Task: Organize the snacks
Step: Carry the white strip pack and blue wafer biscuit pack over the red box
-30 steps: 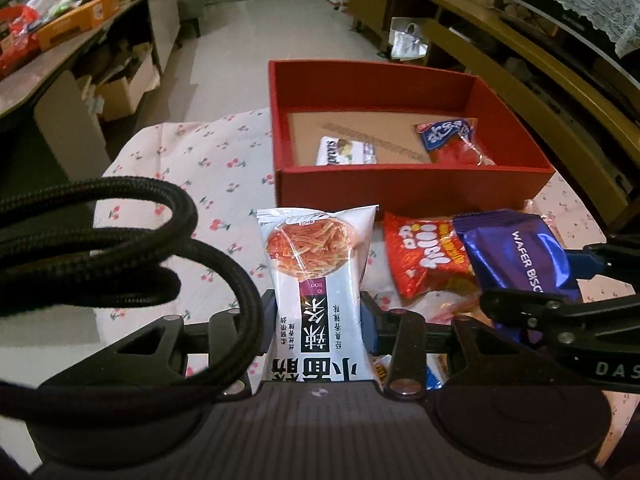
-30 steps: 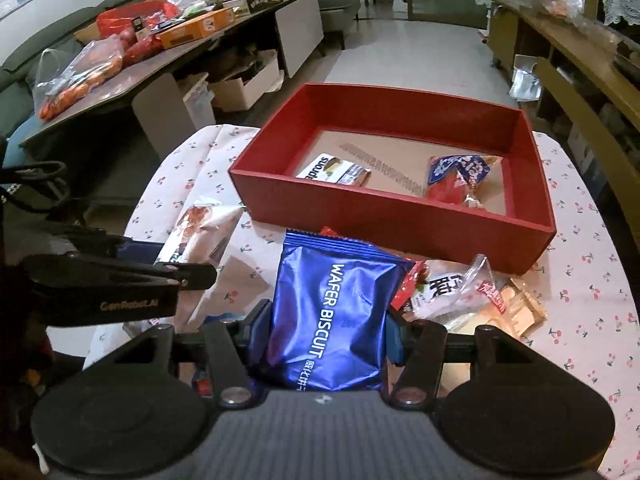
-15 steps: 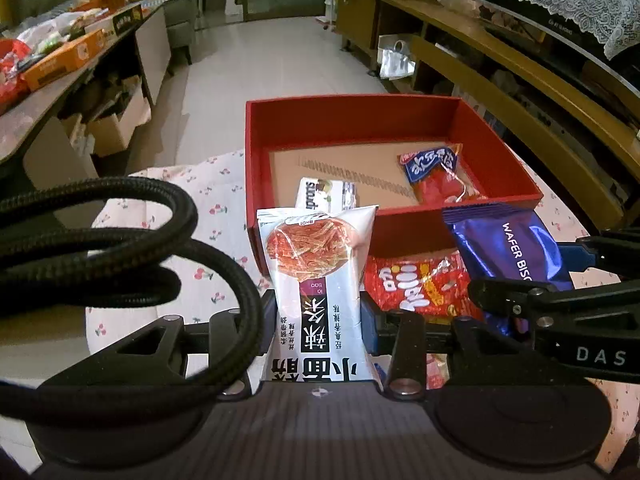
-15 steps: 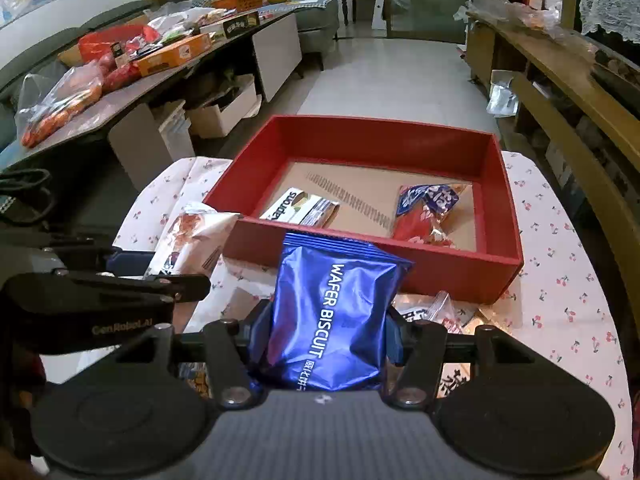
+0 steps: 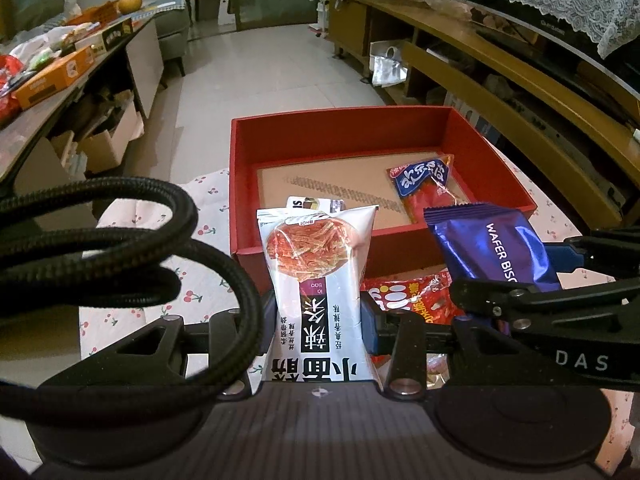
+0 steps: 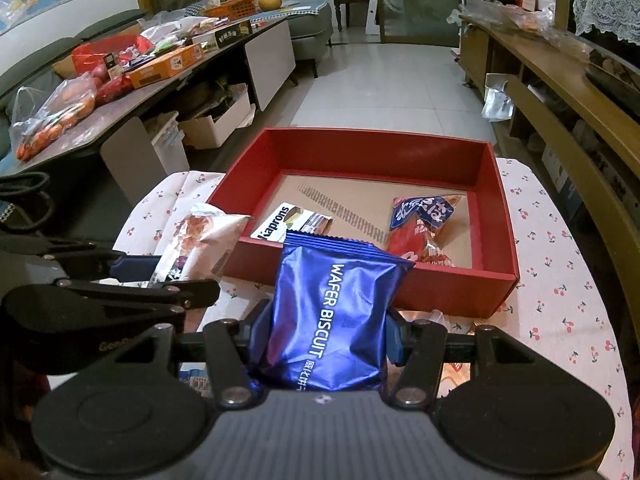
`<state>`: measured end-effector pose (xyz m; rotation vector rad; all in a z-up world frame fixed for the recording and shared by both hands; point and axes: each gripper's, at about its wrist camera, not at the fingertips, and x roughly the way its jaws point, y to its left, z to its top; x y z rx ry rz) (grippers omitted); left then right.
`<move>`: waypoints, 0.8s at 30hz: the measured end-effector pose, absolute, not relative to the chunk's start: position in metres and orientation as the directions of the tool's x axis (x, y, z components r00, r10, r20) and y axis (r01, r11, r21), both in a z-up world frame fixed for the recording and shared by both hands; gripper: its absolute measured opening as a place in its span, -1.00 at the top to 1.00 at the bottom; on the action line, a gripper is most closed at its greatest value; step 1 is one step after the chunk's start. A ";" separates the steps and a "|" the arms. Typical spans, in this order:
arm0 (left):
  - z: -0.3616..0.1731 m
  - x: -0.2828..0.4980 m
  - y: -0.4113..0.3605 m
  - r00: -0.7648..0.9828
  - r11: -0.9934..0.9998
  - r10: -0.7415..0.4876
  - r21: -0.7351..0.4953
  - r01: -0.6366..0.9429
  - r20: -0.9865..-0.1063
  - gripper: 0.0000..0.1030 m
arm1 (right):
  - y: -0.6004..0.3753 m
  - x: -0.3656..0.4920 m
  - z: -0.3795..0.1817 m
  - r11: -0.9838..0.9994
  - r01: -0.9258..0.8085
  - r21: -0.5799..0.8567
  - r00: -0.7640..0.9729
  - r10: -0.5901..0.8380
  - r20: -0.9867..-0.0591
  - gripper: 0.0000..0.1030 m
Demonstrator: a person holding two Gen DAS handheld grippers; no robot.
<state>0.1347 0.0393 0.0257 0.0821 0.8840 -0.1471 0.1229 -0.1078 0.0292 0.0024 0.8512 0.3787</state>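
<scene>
My left gripper is shut on a white noodle-snack packet with an orange picture, held above the table in front of the red box. My right gripper is shut on a blue wafer biscuit packet, also held before the red box. The blue packet shows at the right of the left wrist view, the white packet at the left of the right wrist view. In the box lie a red-and-blue snack bag and a white Kaprons packet.
A red snack bag and other loose packets lie on the cherry-print tablecloth below the grippers. A black cable loops across the left of the left wrist view. A cluttered side table stands at the left, wooden shelving at the right.
Both grippers have risen with their packets, so I look down into the red box from higher up. Both packets stay gripped.
</scene>
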 end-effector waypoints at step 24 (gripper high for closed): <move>0.029 0.138 0.035 0.629 0.986 -0.107 0.001 0.169 -0.770 0.03 | -0.105 0.120 0.031 0.947 -0.305 0.101 0.635 0.281 -0.719 -0.45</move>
